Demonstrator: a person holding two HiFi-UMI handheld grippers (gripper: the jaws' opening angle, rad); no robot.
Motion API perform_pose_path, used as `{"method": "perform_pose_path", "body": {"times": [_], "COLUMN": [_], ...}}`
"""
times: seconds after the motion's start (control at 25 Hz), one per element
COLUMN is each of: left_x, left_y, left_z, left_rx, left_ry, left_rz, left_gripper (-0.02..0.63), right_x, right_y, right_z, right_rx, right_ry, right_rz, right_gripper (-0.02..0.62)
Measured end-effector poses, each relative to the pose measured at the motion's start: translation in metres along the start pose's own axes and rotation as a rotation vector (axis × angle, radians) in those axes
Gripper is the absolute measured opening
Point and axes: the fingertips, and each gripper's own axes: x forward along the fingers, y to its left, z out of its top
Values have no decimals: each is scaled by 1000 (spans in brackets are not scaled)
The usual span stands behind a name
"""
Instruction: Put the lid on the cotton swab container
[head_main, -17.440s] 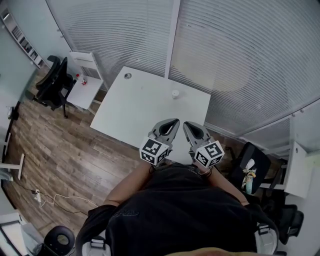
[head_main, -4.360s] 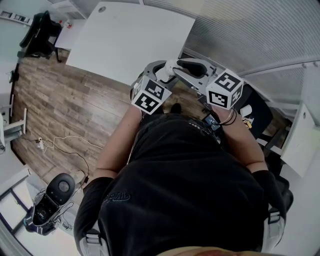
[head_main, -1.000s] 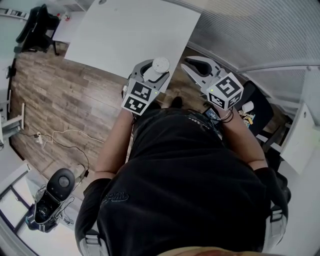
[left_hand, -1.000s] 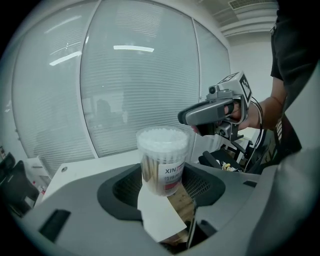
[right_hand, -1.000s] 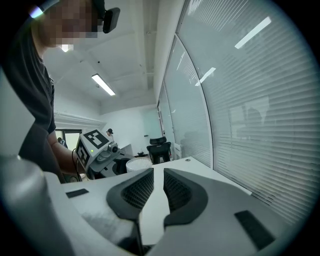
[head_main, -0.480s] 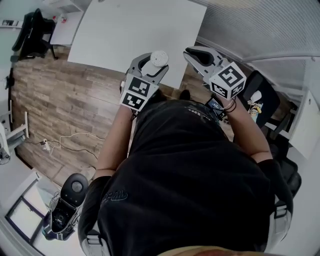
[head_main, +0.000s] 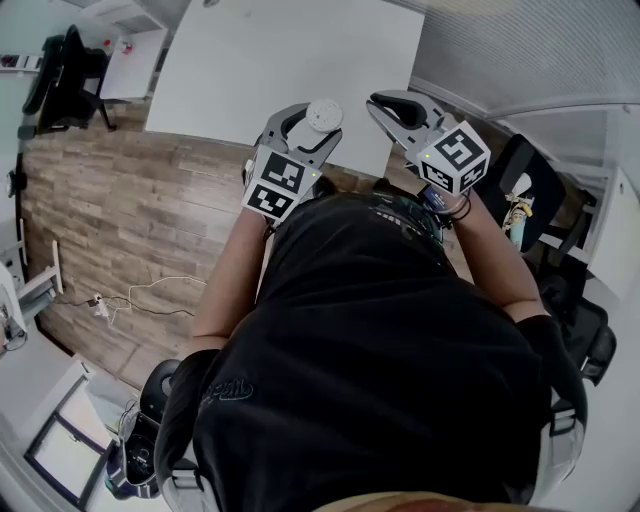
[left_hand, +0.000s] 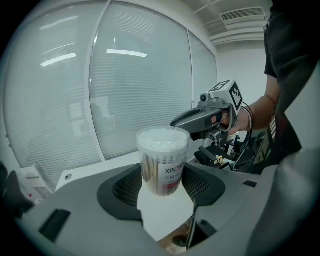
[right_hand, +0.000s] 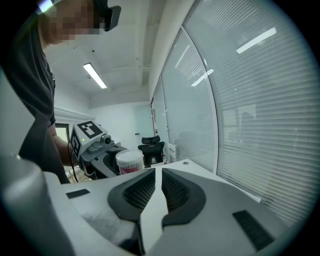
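The cotton swab container is a clear round tub full of white-tipped swabs, with a clear cap over their tips and a pink label. My left gripper is shut on its lower body and holds it upright above the near table edge. Its top stands well clear of the left gripper's pads. My right gripper hovers to the right, apart from the tub, jaws almost together with nothing between them. From the right gripper view the tub shows at the left.
The white table lies ahead, bare apart from a small grommet at its far side. Window blinds run behind it. A black chair and a white cabinet stand at the far left. Another chair is at the right, and a cable lies on the wooden floor.
Both grippers have drifted a little toward the table edge. The right gripper's jaws have narrowed. The tub stays in the left gripper's hold.
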Motion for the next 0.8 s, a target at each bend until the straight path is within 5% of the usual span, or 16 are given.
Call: {"method": "perform_pose_path", "body": {"times": [0.8], "left_x": [11], "left_y": [-1], "left_z": [-10], "left_rx": [-5], "left_ry": [16], "left_rz": [-62], "left_gripper": [259], "right_x": [8], "right_y": [-3], "right_z": [-13], "right_rx": [26], "right_ry": [28], "right_rz": [-6], "right_gripper": [48]}}
